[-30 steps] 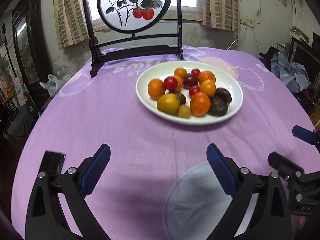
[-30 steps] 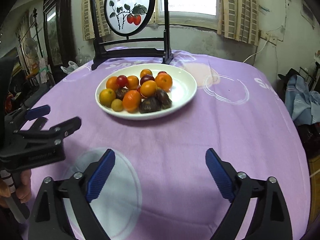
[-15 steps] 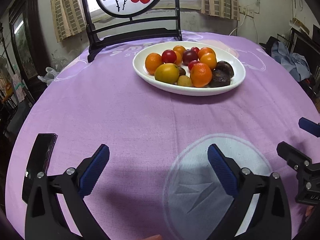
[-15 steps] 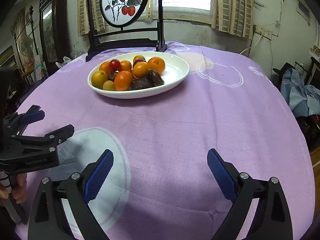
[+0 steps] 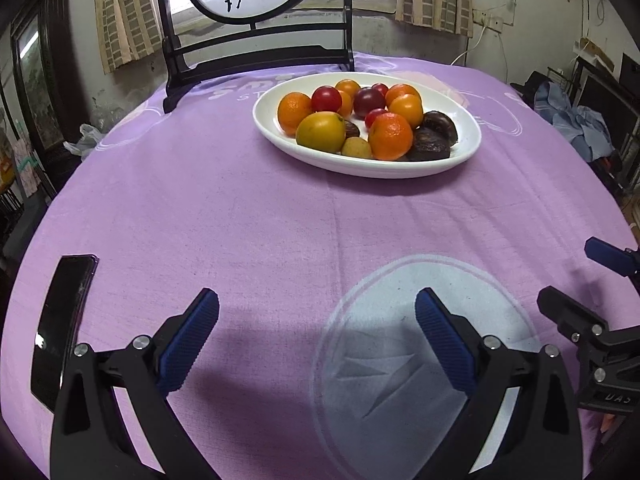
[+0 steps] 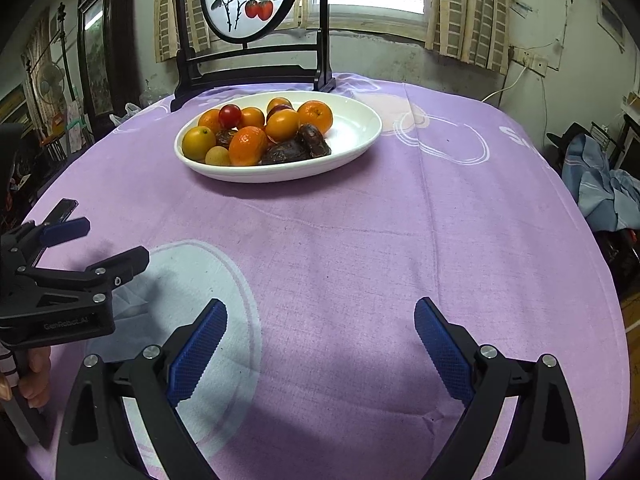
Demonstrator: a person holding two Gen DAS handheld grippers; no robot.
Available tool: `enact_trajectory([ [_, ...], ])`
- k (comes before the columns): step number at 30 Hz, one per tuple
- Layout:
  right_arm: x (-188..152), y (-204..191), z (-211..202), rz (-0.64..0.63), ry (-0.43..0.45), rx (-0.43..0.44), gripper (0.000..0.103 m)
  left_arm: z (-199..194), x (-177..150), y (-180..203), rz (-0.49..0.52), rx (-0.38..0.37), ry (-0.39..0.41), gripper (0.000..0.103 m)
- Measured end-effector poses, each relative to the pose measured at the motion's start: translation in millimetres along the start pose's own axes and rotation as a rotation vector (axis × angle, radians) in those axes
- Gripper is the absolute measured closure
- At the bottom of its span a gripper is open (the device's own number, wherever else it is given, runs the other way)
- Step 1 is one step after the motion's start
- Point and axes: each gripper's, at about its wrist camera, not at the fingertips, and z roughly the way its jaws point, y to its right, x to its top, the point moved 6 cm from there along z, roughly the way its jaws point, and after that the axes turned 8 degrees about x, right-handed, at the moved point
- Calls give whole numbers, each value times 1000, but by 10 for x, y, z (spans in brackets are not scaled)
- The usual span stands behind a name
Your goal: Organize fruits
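Note:
A white oval plate stands at the far middle of the purple-clothed table and holds several fruits: oranges, a yellow-green fruit, red tomatoes, dark wrinkled fruits. My left gripper is open and empty, low over the near table. My right gripper is open and empty, beside the left one. Both are well short of the plate.
A black phone lies at the near left table edge. A black-framed round painted screen stands behind the plate. A pale circle print marks the cloth under the grippers. Clothes lie off the table's right.
Both grippers have pulled back and tilted, so the plate sits farther up in view and the near cloth shows more. Jaws stay open; fruits have not moved.

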Motion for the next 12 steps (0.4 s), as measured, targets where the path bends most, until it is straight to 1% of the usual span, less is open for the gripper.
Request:
enact_trajectory([
  [3,3,-3,0,-5,-1,-4,7,19,-8,19,7,-3,-10,5],
  [6,-4,28,1,3,-8,-14,7,74,-38,25,1,0,-44,5],
  [12,-86,94,85,42,-58,-3,7,190,-81,-25,-25,27,-88,5],
])
